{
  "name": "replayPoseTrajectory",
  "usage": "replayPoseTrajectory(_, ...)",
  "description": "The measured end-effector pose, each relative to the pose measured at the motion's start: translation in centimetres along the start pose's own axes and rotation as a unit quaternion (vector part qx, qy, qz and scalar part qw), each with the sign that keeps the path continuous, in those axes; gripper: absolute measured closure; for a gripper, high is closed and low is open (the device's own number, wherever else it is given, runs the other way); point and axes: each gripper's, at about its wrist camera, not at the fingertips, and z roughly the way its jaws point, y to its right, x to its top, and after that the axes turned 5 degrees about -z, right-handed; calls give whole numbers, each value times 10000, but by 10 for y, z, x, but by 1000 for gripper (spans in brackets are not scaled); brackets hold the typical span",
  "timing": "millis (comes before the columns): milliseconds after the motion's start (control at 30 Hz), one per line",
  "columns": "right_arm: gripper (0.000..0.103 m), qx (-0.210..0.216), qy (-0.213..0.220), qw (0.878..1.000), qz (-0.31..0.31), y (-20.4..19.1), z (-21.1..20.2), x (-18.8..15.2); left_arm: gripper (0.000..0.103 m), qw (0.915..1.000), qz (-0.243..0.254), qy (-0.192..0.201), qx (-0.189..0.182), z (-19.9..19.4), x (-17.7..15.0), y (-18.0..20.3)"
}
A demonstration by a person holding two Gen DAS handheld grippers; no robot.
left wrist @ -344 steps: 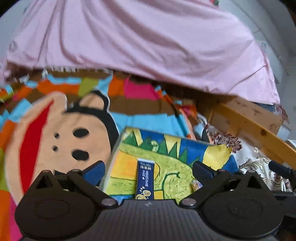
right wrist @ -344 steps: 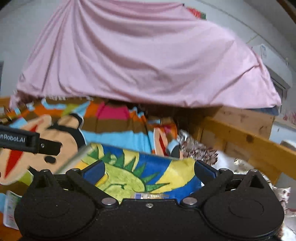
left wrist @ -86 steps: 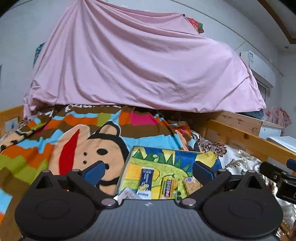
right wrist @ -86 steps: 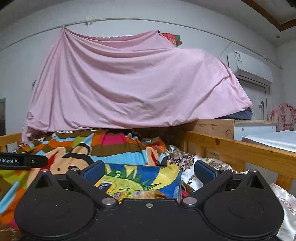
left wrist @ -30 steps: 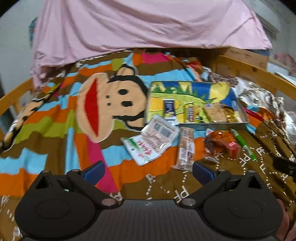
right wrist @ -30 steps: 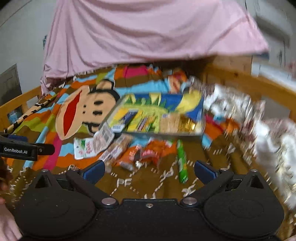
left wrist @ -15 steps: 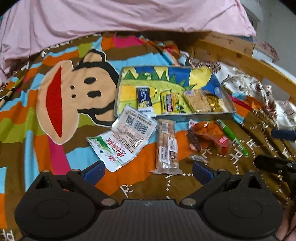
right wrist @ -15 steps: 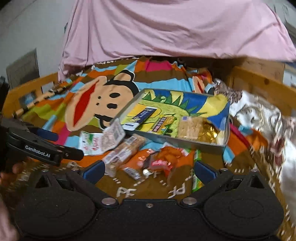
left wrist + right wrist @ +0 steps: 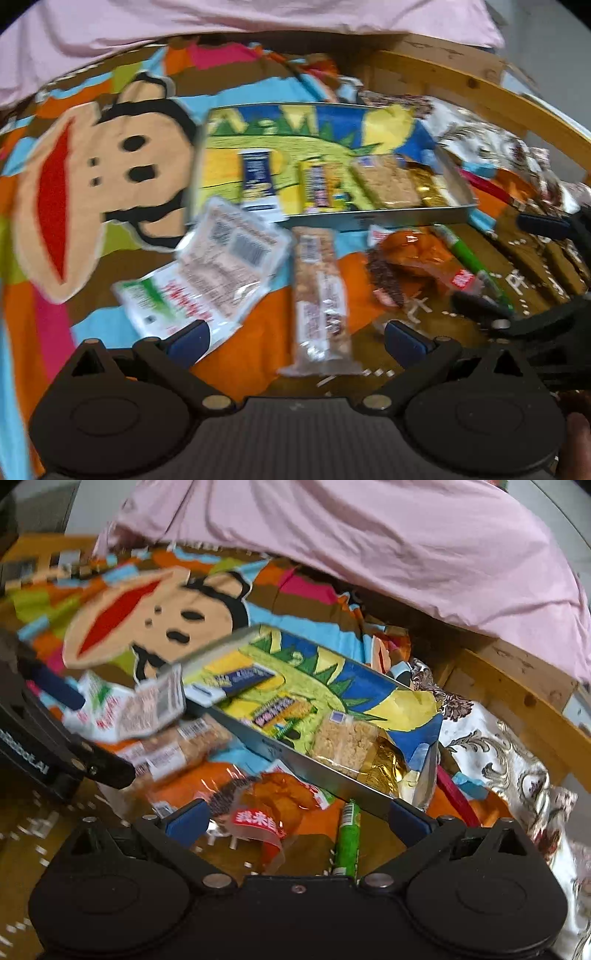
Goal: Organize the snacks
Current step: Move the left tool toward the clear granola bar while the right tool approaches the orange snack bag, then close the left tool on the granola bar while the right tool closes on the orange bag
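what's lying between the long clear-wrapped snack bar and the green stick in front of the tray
An orange snack packet lies between the snack bar and green stick, on the blanket, seen in the left wrist view.

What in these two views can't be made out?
- Print on the white packets: motion blur in both views.
- Green stick: near end hidden behind the right hand-held gripper body, right view.
- Tray contents past the gold wrapper: hidden by crumpled liner.
- Left hand-held gripper is open, holding nothing.
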Motion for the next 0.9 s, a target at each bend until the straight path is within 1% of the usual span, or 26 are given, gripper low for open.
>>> replayPoseTrajectory(133,1,-54,-66,9994,-321,-7,13,-3,1,9998,36,19,-190,16,5,3)
replayPoseTrajectory(267,1,-161,-71,9979,-625,-13,23,-7,1,9994,-166,-61,-307,32,11,2)
replayPoseTrajectory(333,1,-251,-72,9968,-762,-17,28,-8,4,9989,-337,-147,-297,40,12,-1)
replayPoseTrajectory(400,1,-302,-67,9962,-810,-18,31,-8,11,9983,-474,-208,-281,45,13,-6)
replayPoseTrajectory(500,1,-372,-209,9952,-885,-22,40,-6,22,9973,-607,-284,-287,51,13,-10)
replayPoseTrajectory(533,4,-418,-221,9948,-901,-24,42,-6,24,9971,-628,-292,-304,52,13,-11)
replayPoseTrajectory(600,8,-452,-207,9946,-906,-26,44,-5,32,9970,-632,-315,-329,53,14,-9)
replayPoseTrajectory(633,11,-483,-222,9944,-918,-27,46,-5,35,9970,-612,-324,-342,53,14,-7)
replayPoseTrajectory(700,16,-561,-289,9935,-947,-28,50,-6,45,9973,-497,-349,-409,54,14,-3)
replayPoseTrajectory(733,19,-590,-351,9932,-940,-29,53,-6,46,9975,-404,-376,-431,54,14,1)
replayPoseTrajectory(767,19,-563,-419,9935,-896,-28,55,-7,47,9981,-288,-374,-385,54,13,4)
replayPoseTrajectory(833,22,-498,-458,9946,-783,-26,57,-8,52,9988,-121,-376,-292,56,12,6)
replayPoseTrajectory(867,23,-488,-437,9947,-792,-27,56,-8,56,9989,-112,-384,-249,57,13,7)
replayPoseTrajectory(900,24,-481,-405,9947,-818,-28,56,-8,57,9988,-136,-403,-238,58,14,5)
